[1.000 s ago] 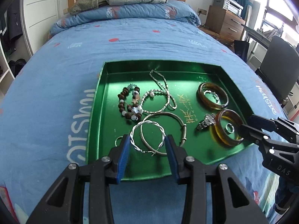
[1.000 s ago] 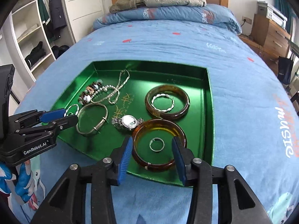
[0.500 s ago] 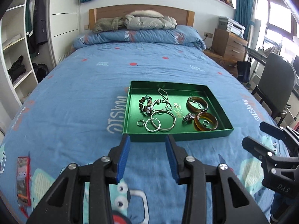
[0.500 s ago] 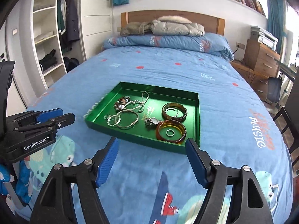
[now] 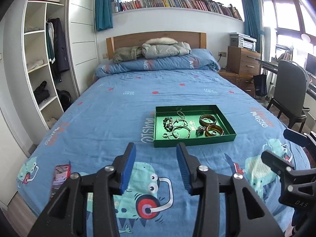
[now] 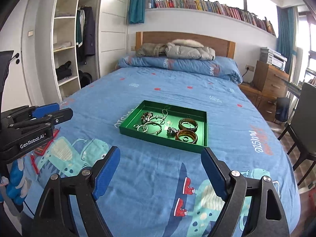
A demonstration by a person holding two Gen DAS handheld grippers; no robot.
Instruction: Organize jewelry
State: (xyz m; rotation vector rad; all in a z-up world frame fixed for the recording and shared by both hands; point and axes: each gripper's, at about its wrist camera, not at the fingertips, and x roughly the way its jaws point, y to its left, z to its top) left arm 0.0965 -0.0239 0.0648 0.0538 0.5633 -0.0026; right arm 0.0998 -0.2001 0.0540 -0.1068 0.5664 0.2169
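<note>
Both tools, left point(image 5: 156, 165) and right point(image 6: 161, 170), have backed off the green tray point(image 5: 192, 141), jaws opening, empty; its light, slippery bangles point(image 5: 214, 132) suit rim grips.

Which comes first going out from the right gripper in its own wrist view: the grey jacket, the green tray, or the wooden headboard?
From the right gripper:
1. Green tray, just ahead on the blue bedspread.
2. Grey jacket, piled at the far end of the bed.
3. Wooden headboard, behind the jacket, against the wall.
</note>
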